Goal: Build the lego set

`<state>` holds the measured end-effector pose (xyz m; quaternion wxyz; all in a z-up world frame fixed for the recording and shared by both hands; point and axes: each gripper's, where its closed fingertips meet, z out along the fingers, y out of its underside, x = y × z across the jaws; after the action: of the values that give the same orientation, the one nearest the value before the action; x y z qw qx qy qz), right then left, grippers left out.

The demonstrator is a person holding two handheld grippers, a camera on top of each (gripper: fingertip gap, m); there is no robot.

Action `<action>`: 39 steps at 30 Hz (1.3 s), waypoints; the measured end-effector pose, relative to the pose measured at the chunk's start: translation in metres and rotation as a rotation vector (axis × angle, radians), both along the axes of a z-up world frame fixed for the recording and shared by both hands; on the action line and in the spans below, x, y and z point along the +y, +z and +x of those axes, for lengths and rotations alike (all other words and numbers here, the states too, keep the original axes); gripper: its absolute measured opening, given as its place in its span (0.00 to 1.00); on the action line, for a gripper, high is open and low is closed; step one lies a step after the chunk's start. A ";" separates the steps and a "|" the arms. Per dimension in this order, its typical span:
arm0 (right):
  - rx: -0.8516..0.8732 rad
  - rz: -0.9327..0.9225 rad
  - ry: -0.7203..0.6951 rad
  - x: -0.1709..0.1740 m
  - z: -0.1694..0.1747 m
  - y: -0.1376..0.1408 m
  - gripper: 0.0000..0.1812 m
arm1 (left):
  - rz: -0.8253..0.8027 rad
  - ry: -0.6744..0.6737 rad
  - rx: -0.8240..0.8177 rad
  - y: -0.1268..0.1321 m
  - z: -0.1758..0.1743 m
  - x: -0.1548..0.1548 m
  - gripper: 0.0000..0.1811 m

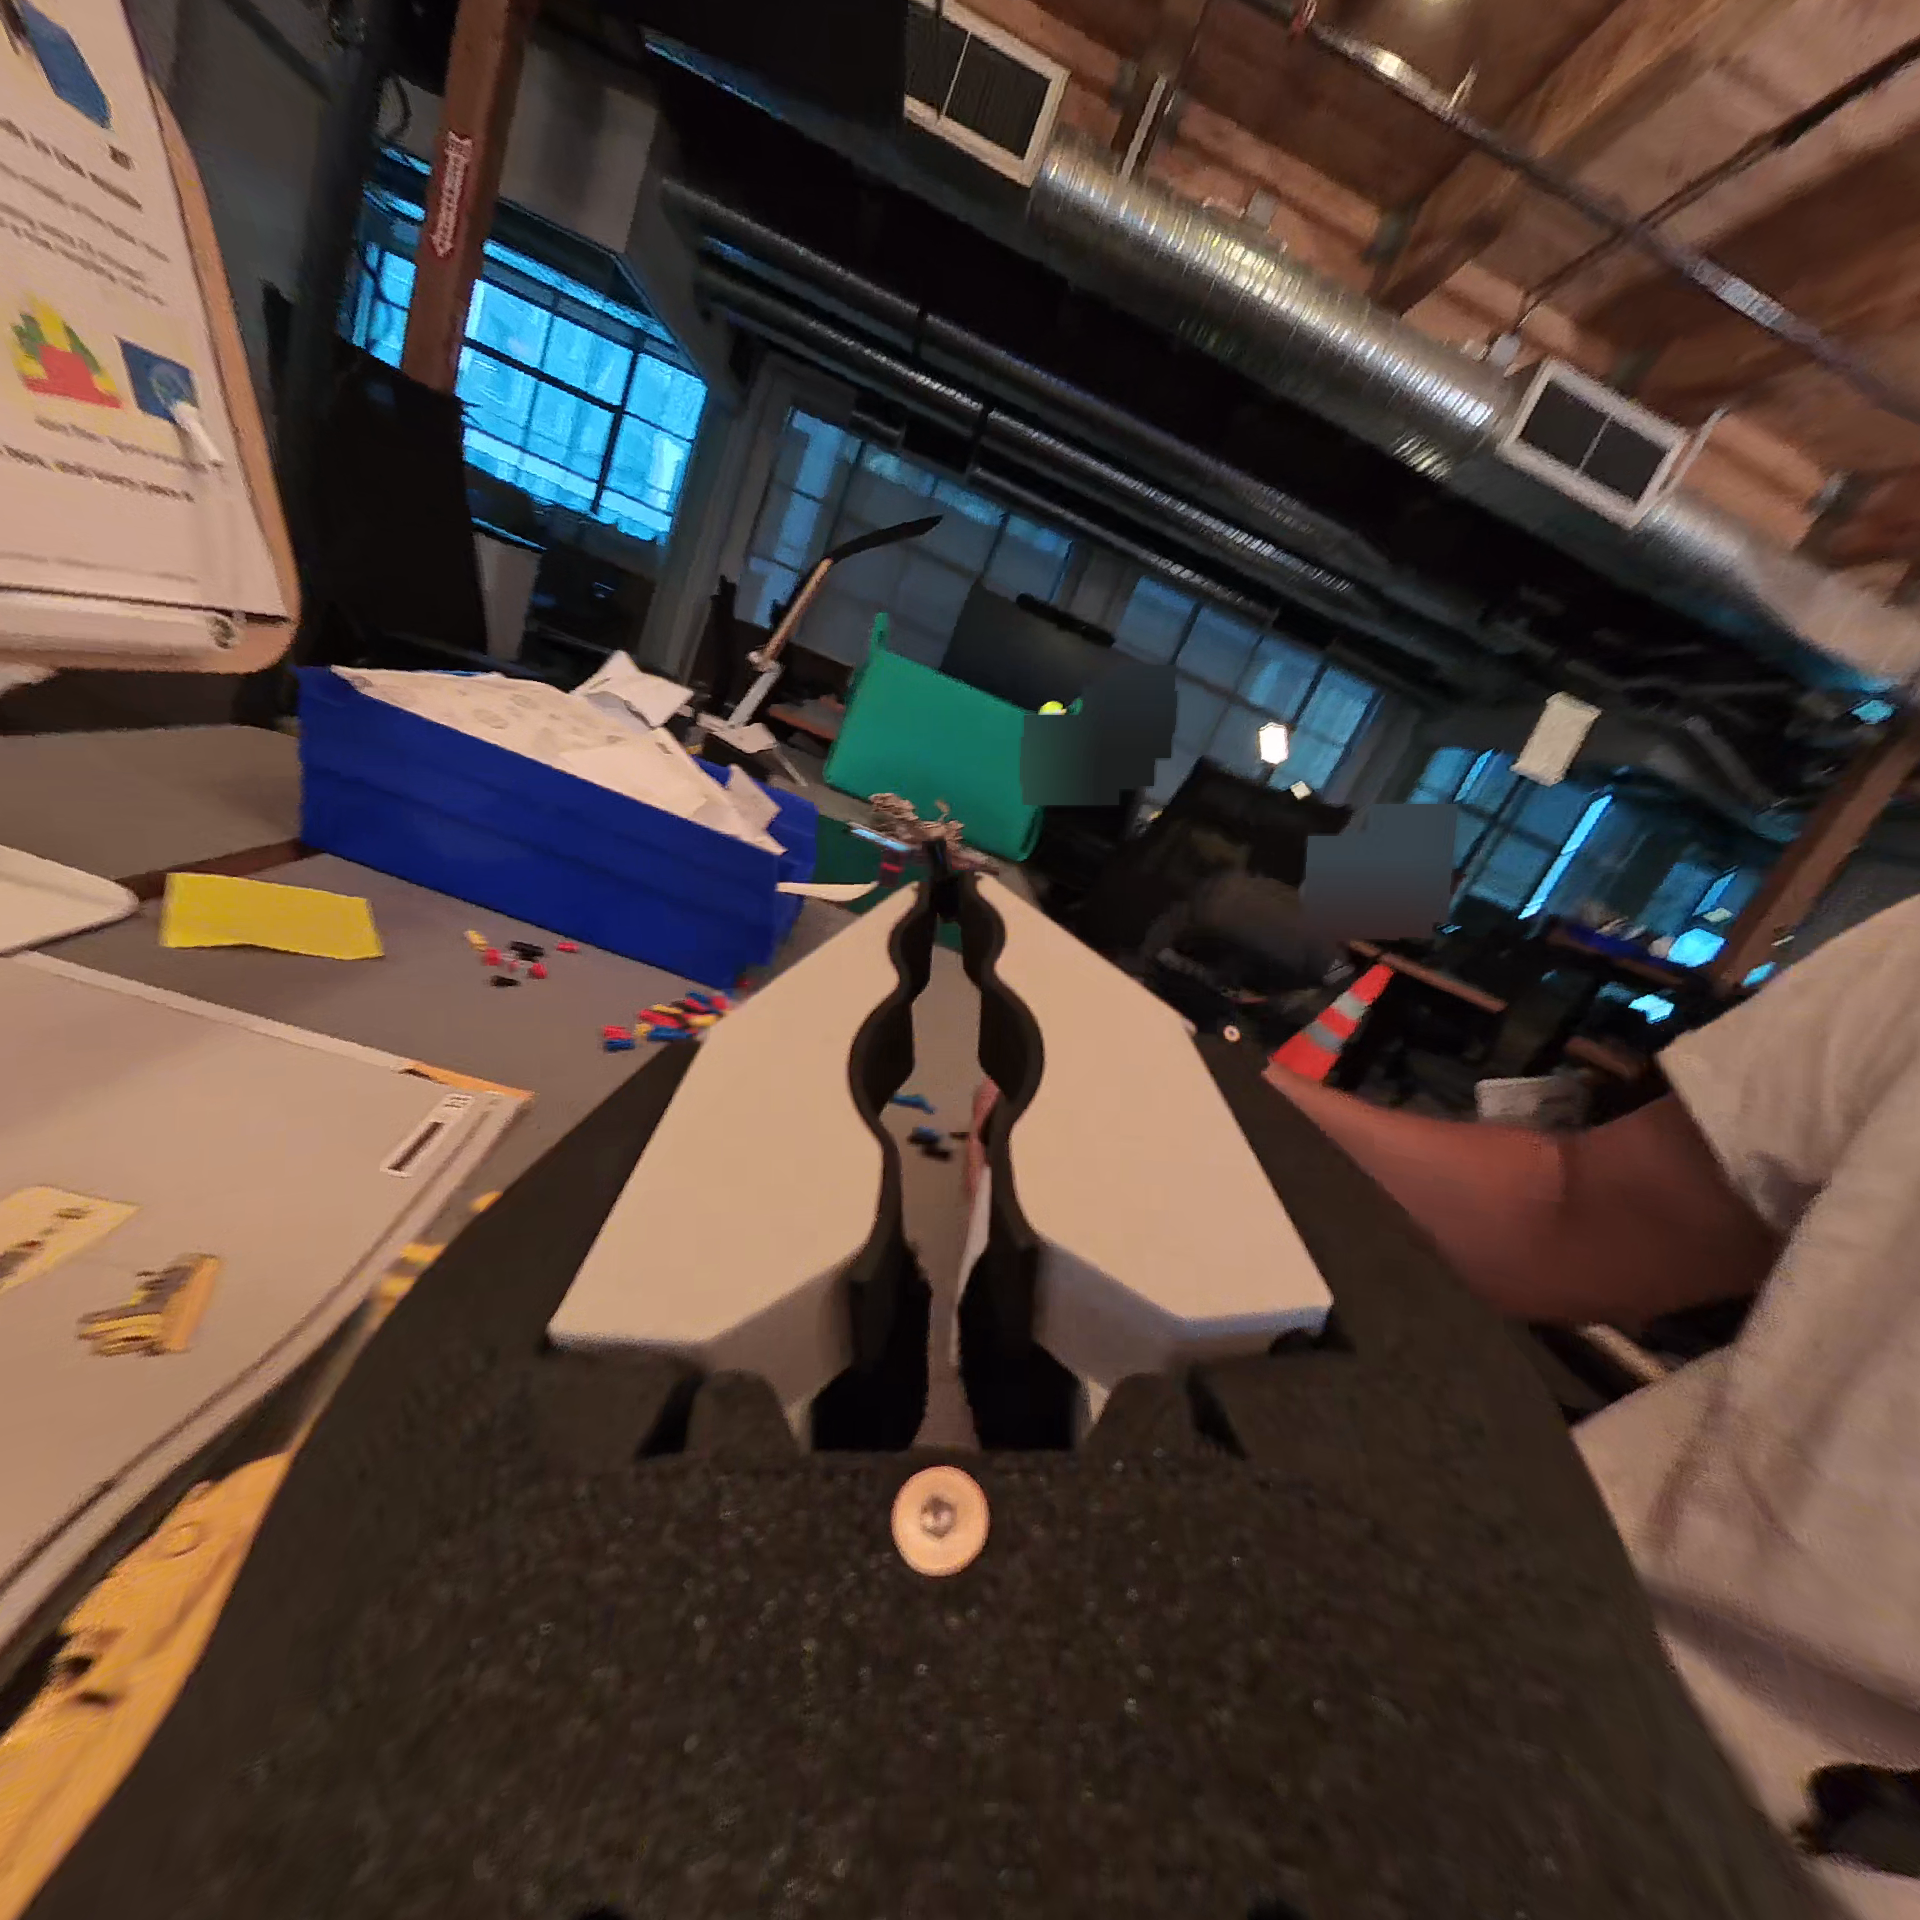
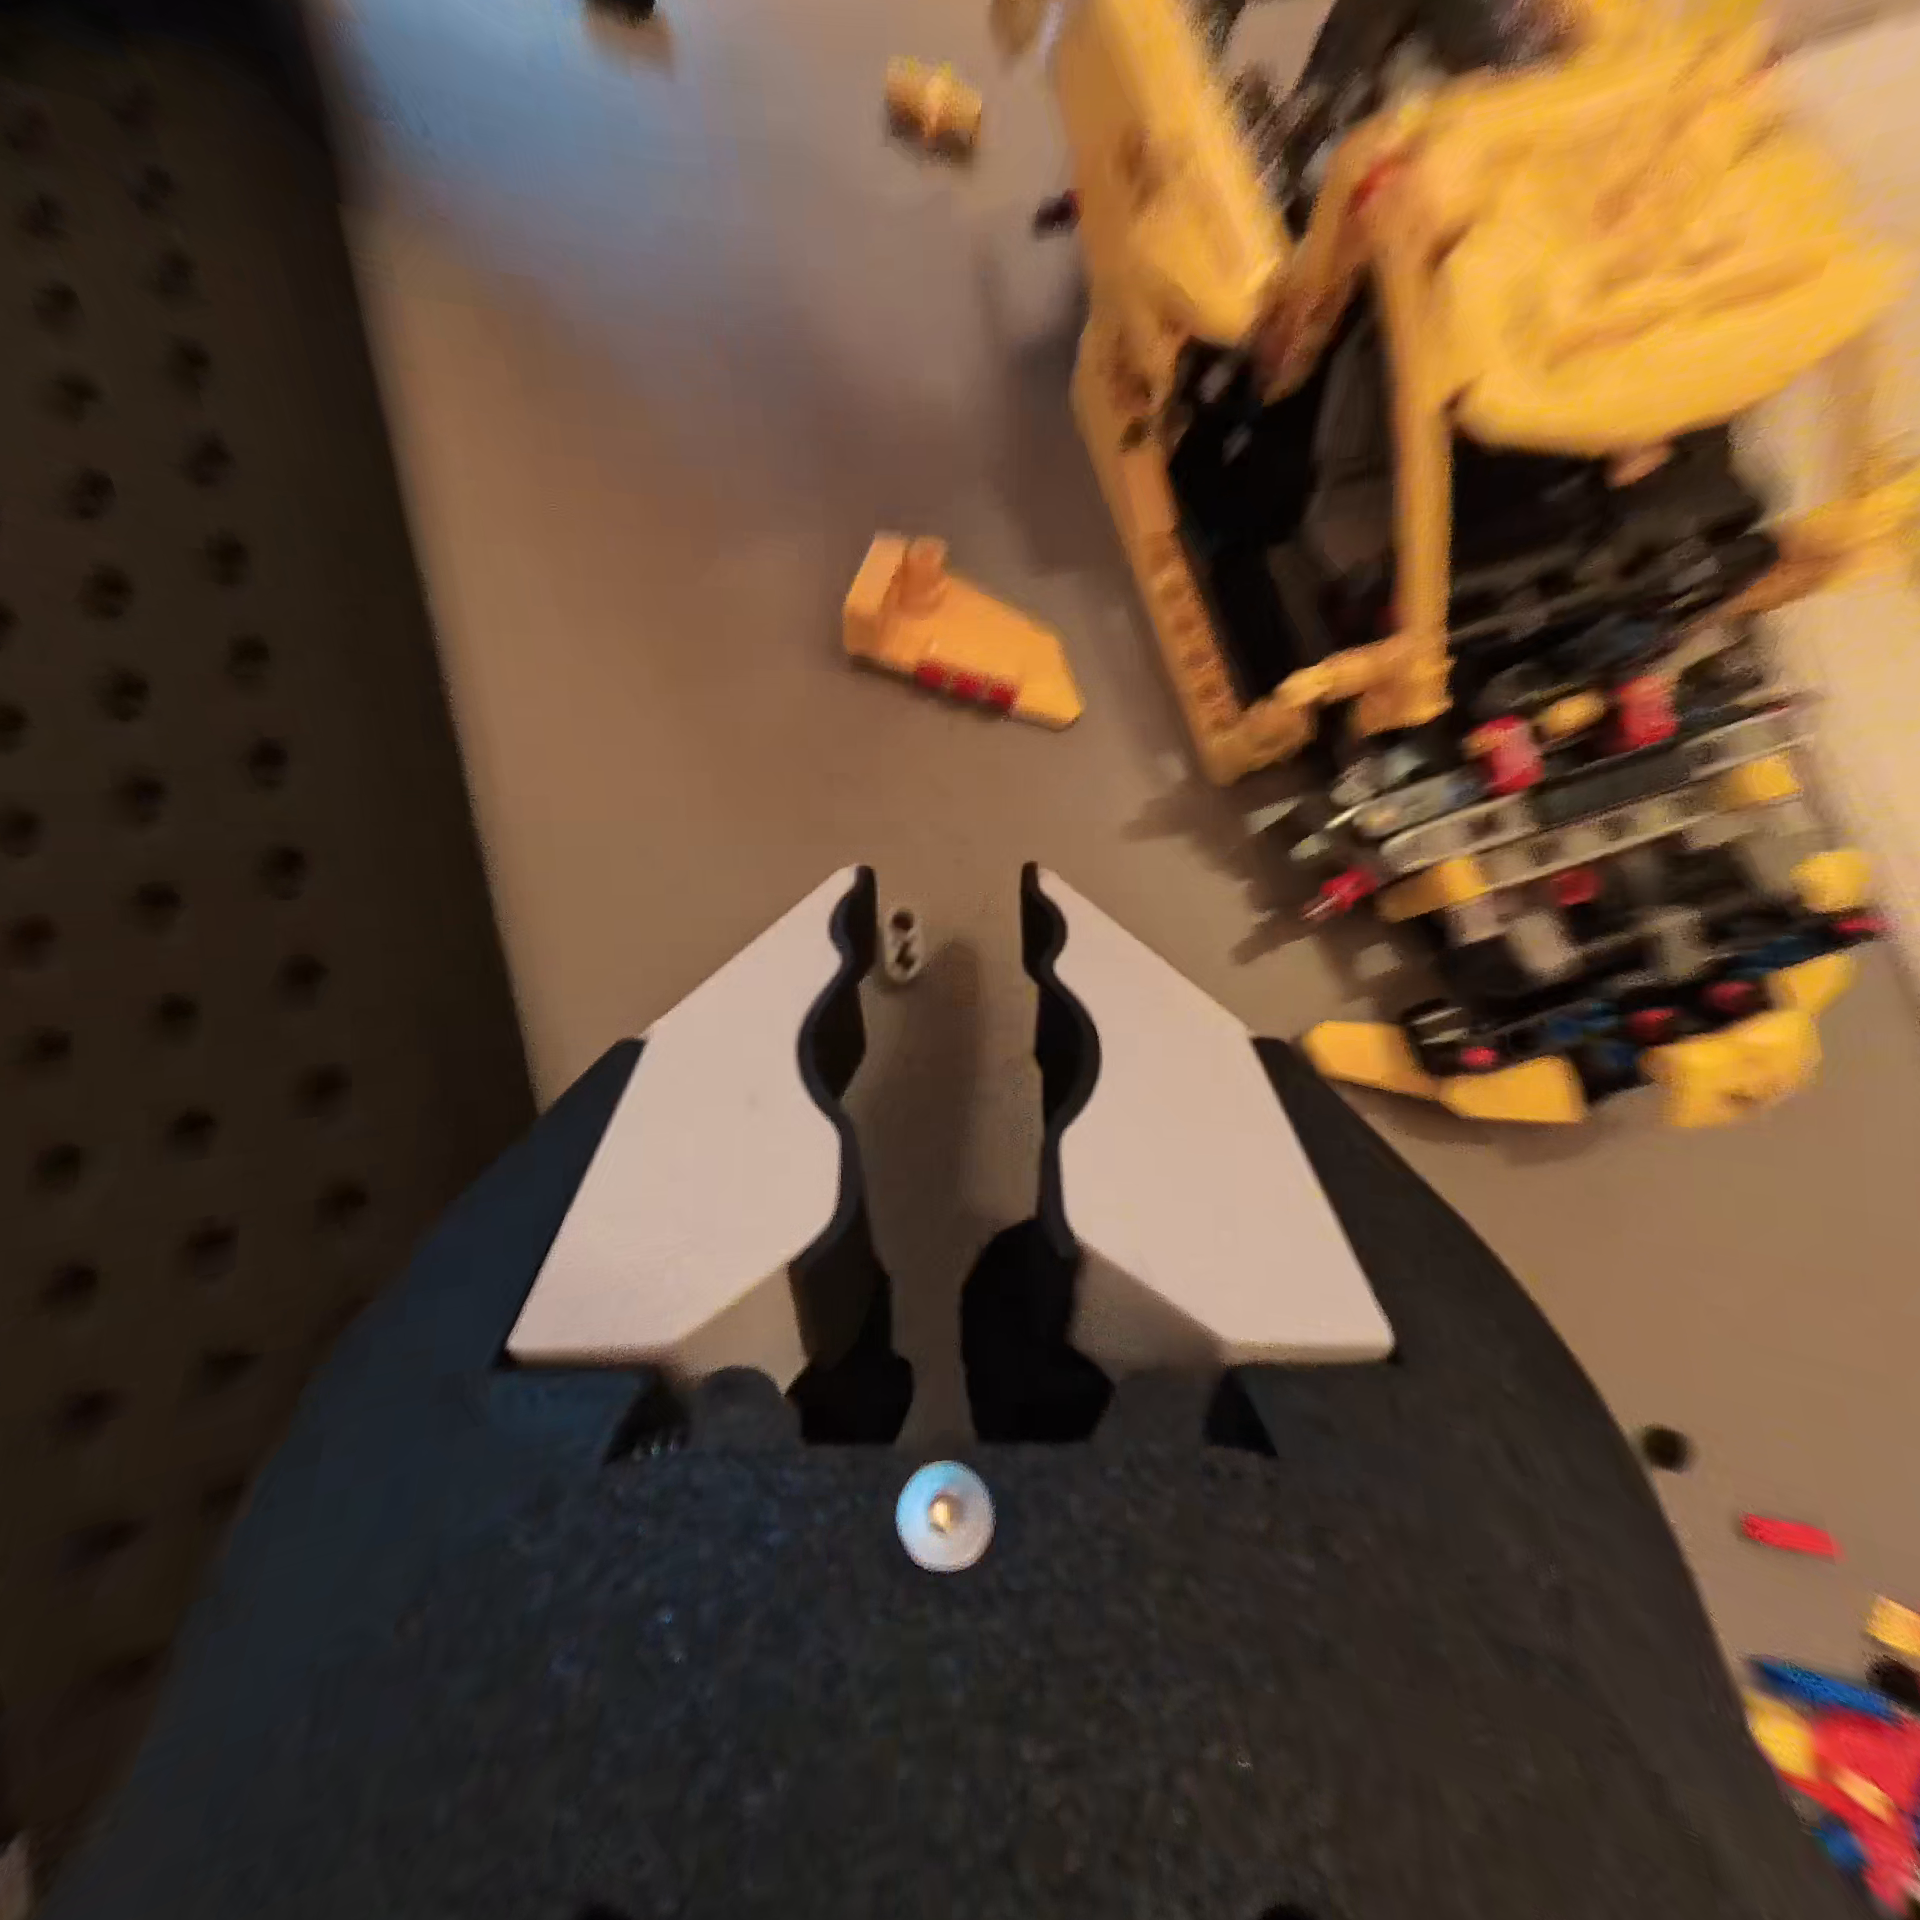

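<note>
Your left gripper is lifted off the table and aimed out at the room, fingers pinched together at the tips on a tiny dark piece that's too small to make out. Your right gripper points down at the grey table with its fingers apart, and a small grey connector lies between the tips. The yellow and black lego model sits to the right, a loose yellow wedge piece near it.
</note>
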<state>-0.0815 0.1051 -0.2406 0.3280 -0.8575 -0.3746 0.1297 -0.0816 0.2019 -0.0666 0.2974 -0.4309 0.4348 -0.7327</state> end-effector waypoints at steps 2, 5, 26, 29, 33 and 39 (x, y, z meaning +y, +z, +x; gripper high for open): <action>0.019 0.197 -0.091 0.023 -0.002 0.043 0.17 | -0.085 -0.069 -0.022 0.004 -0.003 -0.002 0.02; 0.105 0.546 -0.235 0.049 -0.008 0.123 0.18 | -0.192 -0.180 -0.044 0.009 -0.007 -0.008 0.02; -0.232 0.922 -0.218 0.070 -0.025 0.179 0.11 | -0.286 -0.446 -0.051 0.015 -0.018 -0.040 0.01; -0.238 0.918 -0.157 0.067 -0.029 0.180 0.06 | -0.260 -0.493 -0.035 0.013 -0.024 -0.046 0.01; -0.233 0.819 -0.016 0.057 -0.037 0.174 0.05 | -0.185 -0.555 0.024 0.006 -0.032 -0.056 0.01; -0.296 0.763 0.058 0.051 -0.036 0.168 0.04 | -0.152 -0.557 0.068 0.000 -0.031 -0.062 0.02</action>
<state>-0.1178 0.1562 -0.0726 0.5613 -0.6727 -0.4629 -0.1344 -0.1129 0.1401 -0.0668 0.0373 -0.3402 0.4899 -0.8018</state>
